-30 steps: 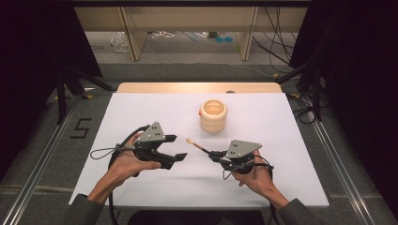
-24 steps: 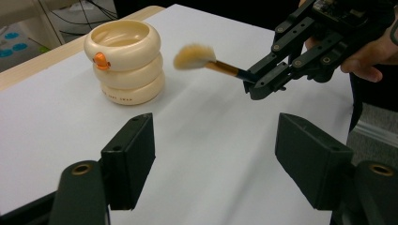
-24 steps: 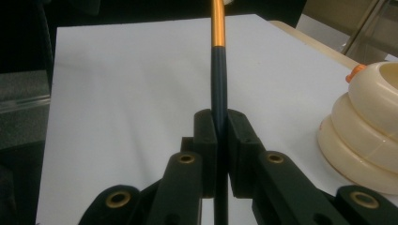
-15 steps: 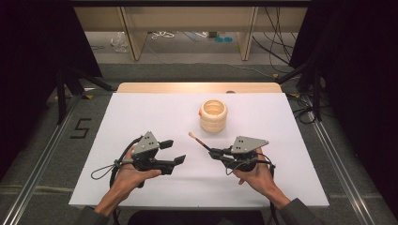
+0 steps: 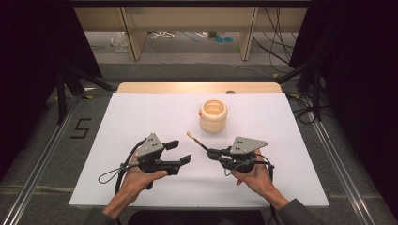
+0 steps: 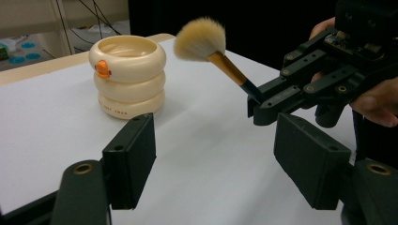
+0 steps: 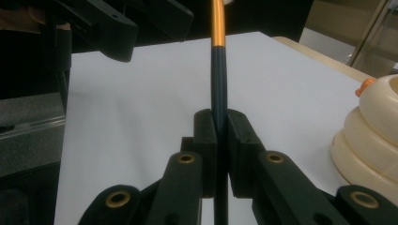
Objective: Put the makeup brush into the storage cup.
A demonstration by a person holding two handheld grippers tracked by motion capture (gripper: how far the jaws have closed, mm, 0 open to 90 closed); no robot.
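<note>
Already the right gripper has its jaws clamped on the dark handle of a soft-bristled makeup brush with an orange ferrule, holding it off the white table top with the tuft angled up and toward the cream, ring-stacked ceramic cup with a small orange duck bill. In the right gripper view the handle runs straight up between the two pressed pads. The left gripper sits low over the table just beside it, its jaws standing apart with nothing between them. So the pickup looks done; what seems left is carrying the brush the short way to the cup, which stands upright a little beyond both grippers, and lowering it in, perhaps after a handover to the waiting left gripper.
</note>
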